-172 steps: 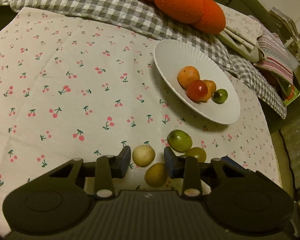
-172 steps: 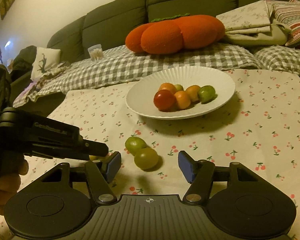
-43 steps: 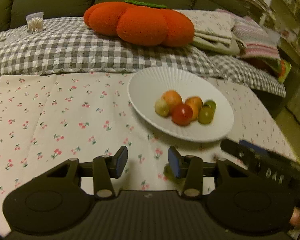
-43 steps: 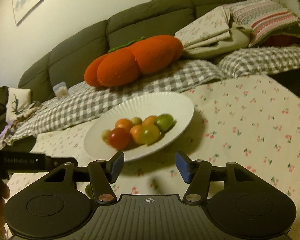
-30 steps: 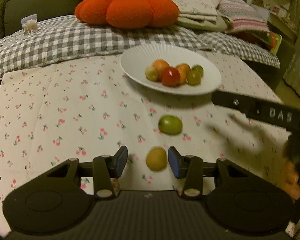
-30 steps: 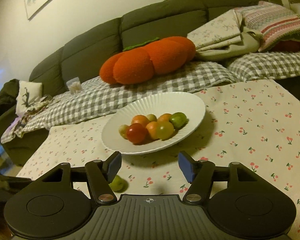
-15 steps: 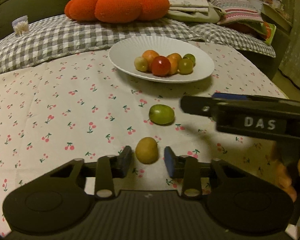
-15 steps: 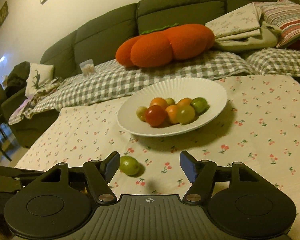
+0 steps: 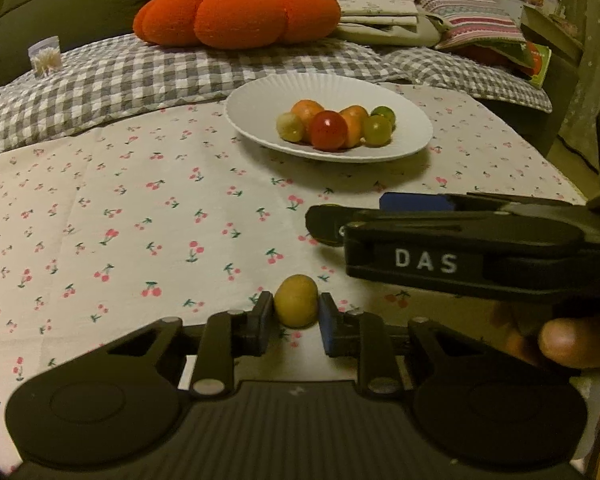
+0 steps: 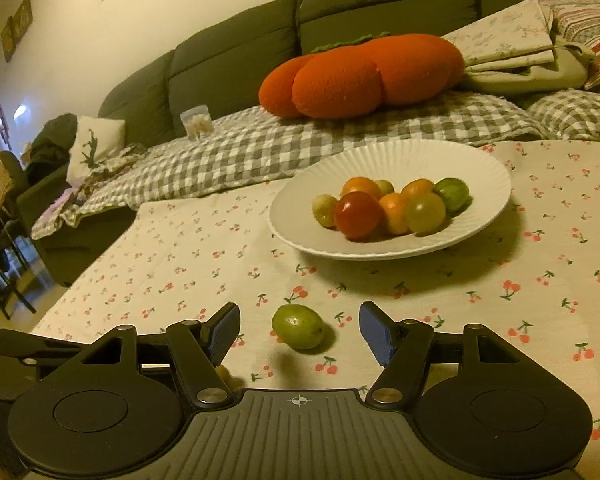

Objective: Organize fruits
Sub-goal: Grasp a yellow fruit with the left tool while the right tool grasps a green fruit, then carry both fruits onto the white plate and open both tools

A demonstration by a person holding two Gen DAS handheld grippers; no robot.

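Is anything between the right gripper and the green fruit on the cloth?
Nothing visible: the green fruit lies on the tablecloth just ahead of the open right gripper, with bare cloth between.

I see cherry tablecloth [image 9: 140,208] on table. Behind it, checked blanket [image 9: 112,76] with big orange pumpkin pillow [image 10: 364,72] on top. Green sofa [image 10: 236,56] at back. Folded cloths [image 9: 384,12] and striped pillow [image 9: 472,20] beside pumpkin pillow. I see small clear cup [image 10: 197,121] on blanket.
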